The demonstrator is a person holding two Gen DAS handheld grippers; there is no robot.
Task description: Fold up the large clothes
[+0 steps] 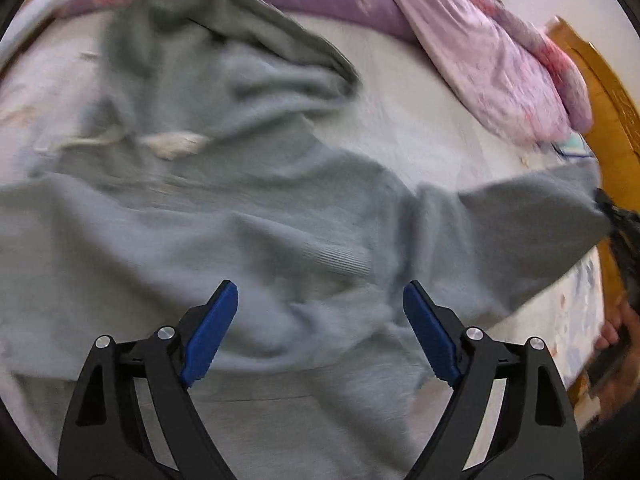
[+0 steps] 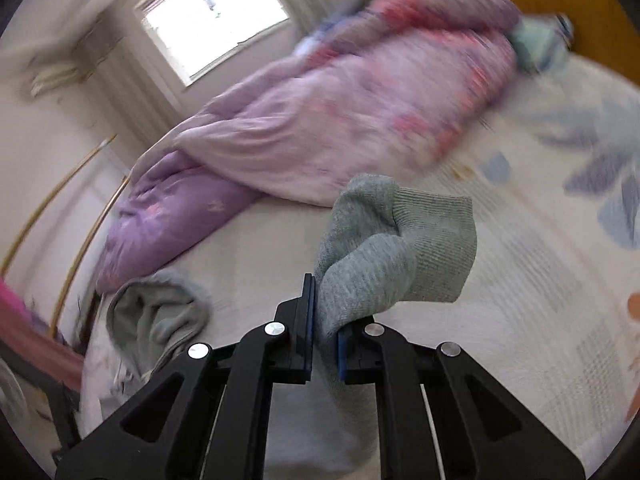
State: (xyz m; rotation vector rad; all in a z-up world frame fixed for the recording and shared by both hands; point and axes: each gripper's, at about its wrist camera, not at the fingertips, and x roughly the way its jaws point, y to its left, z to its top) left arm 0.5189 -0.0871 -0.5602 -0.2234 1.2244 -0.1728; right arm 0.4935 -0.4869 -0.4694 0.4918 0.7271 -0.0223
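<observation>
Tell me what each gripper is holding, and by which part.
The right gripper is shut on the grey sweatshirt's sleeve cuff. The left gripper is open above the sweatshirt, holding nothing.

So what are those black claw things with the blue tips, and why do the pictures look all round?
They are two hand-held grabbers, one in each of a person's hands. Each carries a tiny wide-eyed camera, which bends the picture round. One picture looks along the left grabber: its blue pads stand wide apart, holding nothing, above a soft grey-green hooded sweatshirt spread on a pale patterned bed sheet. The other looks along the right grabber, shut on the sweatshirt's ribbed grey cuff. A lumpy pink and purple quilt lies along the far side of the bed. The person is folding the sweatshirt.
</observation>
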